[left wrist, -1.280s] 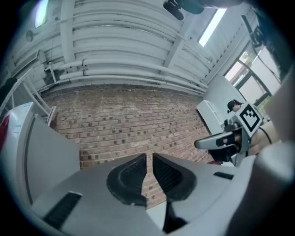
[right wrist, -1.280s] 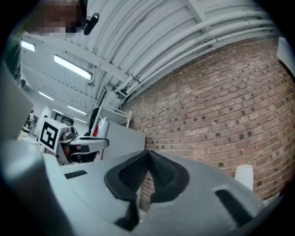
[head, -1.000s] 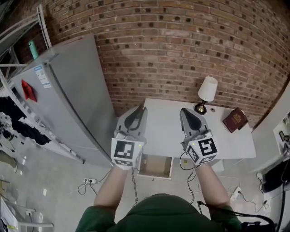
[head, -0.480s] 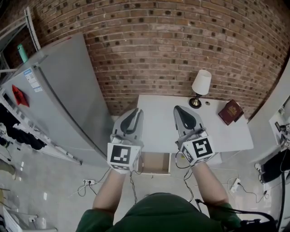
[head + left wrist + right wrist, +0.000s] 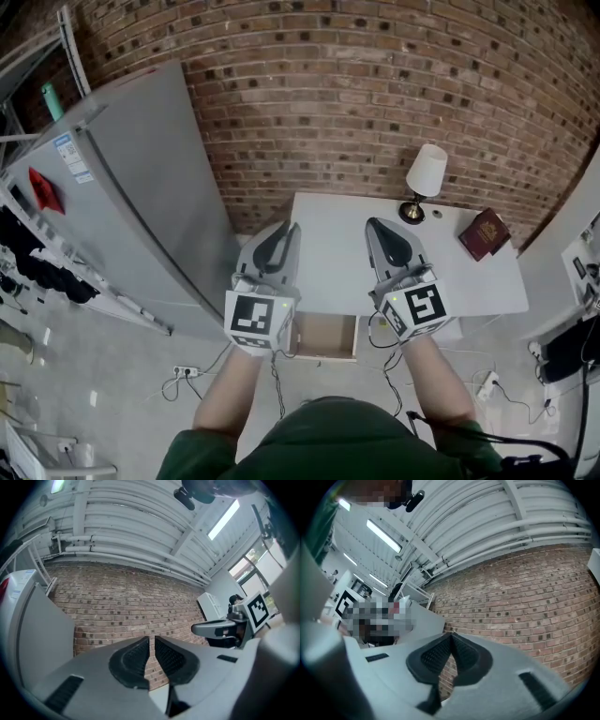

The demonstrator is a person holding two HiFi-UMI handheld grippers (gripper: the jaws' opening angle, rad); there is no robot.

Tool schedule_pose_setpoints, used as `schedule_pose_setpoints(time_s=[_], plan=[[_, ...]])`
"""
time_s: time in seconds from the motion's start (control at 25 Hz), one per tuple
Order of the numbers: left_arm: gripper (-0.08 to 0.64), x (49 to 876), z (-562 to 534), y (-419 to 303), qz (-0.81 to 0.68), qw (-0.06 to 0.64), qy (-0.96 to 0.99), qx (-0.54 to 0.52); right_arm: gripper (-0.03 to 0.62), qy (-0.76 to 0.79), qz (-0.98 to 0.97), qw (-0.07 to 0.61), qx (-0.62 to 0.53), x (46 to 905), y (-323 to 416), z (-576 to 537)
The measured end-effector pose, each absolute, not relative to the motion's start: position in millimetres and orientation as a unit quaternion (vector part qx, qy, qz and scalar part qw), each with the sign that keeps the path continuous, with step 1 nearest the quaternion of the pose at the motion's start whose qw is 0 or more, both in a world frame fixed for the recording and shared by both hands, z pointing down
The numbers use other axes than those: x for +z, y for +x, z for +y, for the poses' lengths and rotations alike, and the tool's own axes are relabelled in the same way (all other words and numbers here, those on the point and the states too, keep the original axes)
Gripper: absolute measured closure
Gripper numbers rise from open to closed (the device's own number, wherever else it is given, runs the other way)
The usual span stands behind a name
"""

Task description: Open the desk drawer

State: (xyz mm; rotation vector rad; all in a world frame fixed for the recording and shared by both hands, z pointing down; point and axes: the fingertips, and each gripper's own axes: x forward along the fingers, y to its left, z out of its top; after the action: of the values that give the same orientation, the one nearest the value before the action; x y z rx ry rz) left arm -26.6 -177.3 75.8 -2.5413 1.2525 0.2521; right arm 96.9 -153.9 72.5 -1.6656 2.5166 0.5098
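A white desk stands against the brick wall. Its wooden drawer sticks out from the front edge, and its inside looks bare. Both grippers are held up in the air over the desk's near side, touching nothing. My left gripper has a narrow slit between its ribbed pads, with only the brick wall showing through. My right gripper has its pad tips pressed together with nothing in them. The left gripper view also catches the right gripper beside it.
A table lamp and a dark red book sit at the desk's far right. A tall grey fridge stands close to the left of the desk. A power strip and cables lie on the floor.
Both grippers keep the same places over the desk and the drawer stays pulled out. Only the head view has swayed a little.
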Motion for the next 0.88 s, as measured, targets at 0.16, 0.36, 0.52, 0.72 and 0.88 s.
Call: schedule_pose_setpoints(time_s=[0.16,0.36,0.52,0.72,0.88], plan=[[0.525,71.7,-175.5,-22.6,0.43,0.139,-0.888,0.088,0.592,-0.541,0.823,0.042,0.165,70.7,95.6,-155.1],[0.525,69.1,-174.9,-23.3,0.431,0.136,-0.887,0.092,0.592,-0.538,0.825,0.043,0.166,68.9,95.2,-153.8],[0.525,71.4,-173.7,-22.3,0.432,0.133,-0.887,0.093,0.592,-0.536,0.826,0.046,0.165,70.6,96.8,-152.4],[0.525,73.8,-171.6,-22.9,0.433,0.129,-0.887,0.093,0.592,-0.535,0.828,0.043,0.163,71.4,95.7,-150.4],[0.525,74.9,-170.9,-27.0,0.435,0.126,-0.887,0.093,0.592,-0.533,0.829,0.044,0.161,72.6,91.9,-150.1]])
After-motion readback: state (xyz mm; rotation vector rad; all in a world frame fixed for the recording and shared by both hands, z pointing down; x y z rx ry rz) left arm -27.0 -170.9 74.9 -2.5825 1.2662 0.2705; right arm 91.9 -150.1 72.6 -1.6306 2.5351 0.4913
